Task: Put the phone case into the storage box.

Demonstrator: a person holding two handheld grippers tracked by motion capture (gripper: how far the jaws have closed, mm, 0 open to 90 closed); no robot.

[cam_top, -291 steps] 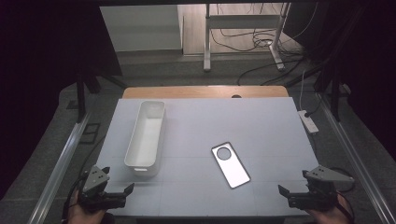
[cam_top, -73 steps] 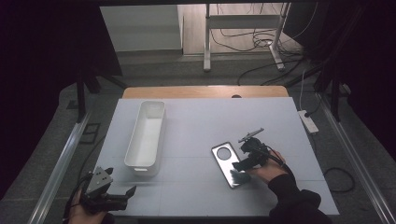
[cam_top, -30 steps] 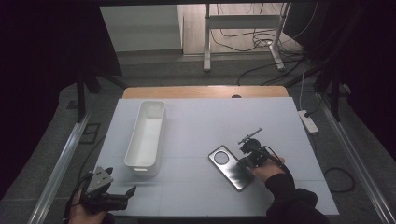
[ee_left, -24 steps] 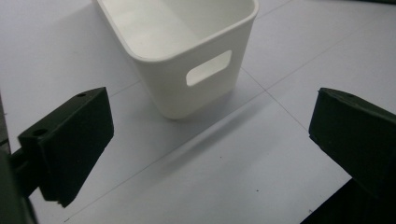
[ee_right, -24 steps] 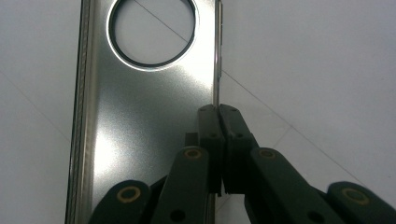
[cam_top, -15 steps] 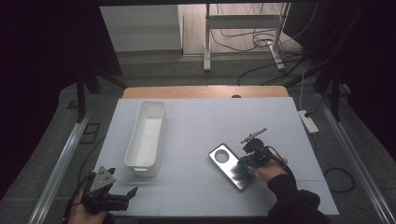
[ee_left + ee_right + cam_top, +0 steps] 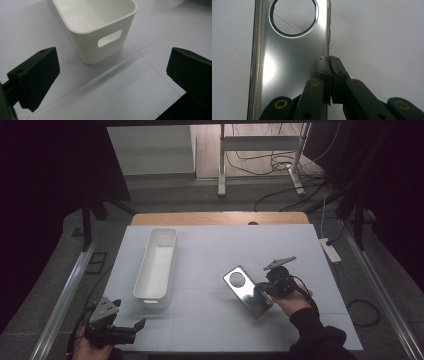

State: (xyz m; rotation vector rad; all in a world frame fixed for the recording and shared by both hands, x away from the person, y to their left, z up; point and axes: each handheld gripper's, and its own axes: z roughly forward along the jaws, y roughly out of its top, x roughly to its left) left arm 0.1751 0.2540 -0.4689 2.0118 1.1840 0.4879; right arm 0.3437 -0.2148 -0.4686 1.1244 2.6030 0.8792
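From the high view we take the white bin (image 7: 156,265) as our landmark: it stands on the pale table (image 7: 210,335) with its long axis running away from us. The phone case (image 7: 247,291) sits well to the right of the bin, tilted, its long axis slanting from upper left to lower right, its round cut-out at the end nearer the bin. Our right gripper (image 7: 263,290) grasps it along its right long edge, and the case looks raised on that side, though we cannot tell whether its far edge touches the table. Our left gripper (image 7: 131,330) hovers just this side of the bin's near end, so it is the nearer one to the bin, while the right hand carries the load. We judge the coming move turns on this: the bin lies to the left of the case, and the case's long axis would need turning to match the bin's.

In the left gripper view, the jaws stand wide apart with nothing between them, and the bin's near end (image 7: 100,30) with its slot handle lies straight ahead.

In the right gripper view, the jaws are clenched on the thin side wall of the case (image 7: 287,62). It looks silvery and glossy, with a dark-rimmed round hole and side buttons along the gripped edge.
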